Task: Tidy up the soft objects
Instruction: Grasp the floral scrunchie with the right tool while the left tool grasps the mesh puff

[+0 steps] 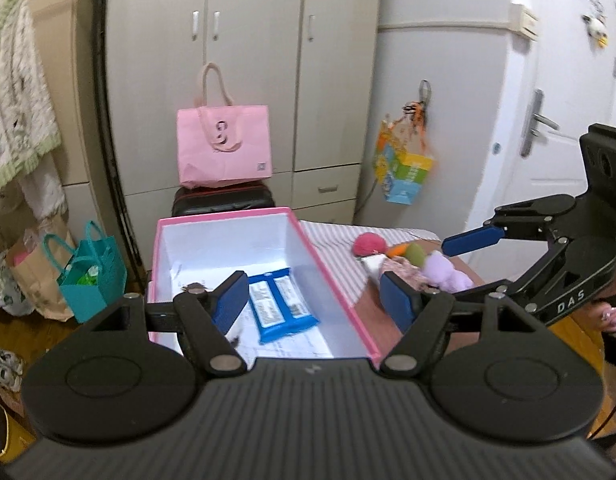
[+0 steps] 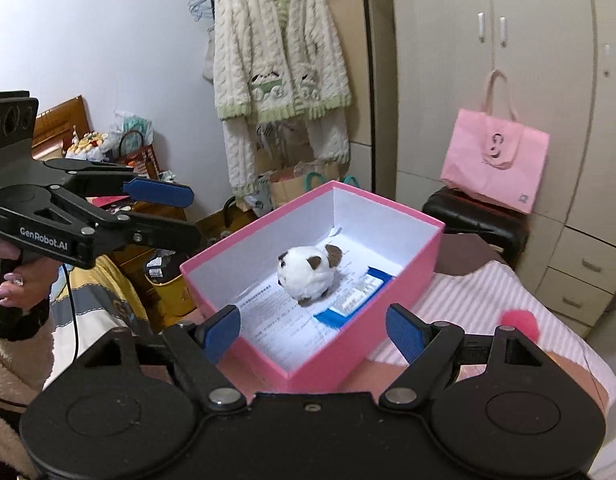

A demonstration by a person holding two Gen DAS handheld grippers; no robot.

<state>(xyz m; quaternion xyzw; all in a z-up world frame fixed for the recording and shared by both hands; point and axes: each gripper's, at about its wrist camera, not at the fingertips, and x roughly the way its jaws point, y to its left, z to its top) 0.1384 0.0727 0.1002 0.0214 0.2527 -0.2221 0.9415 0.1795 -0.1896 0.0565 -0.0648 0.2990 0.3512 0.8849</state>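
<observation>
A white-and-brown plush animal (image 2: 306, 274) is sitting inside the pink box (image 2: 388, 330), beside a blue wipes pack (image 2: 354, 300). Both the left gripper (image 1: 314, 300) and right gripper (image 2: 312, 330) are hovering spread, empty. More plush toys (image 1: 440, 268) are waiting on the striped cloth (image 1: 332, 256); light and squashy, they likely suit a mid-body pinch.

Between the blue-padded fingers (image 2: 404, 338), a pink box (image 2: 340, 354) with a white inside holds a white plush (image 2: 306, 276) with brown ears and a blue packet (image 1: 282, 304). Beyond the right-hand finger lie a pink-and-white striped cloth (image 2: 468, 300), a pink pompom (image 1: 368, 242) and a lilac plush (image 1: 444, 270).
</observation>
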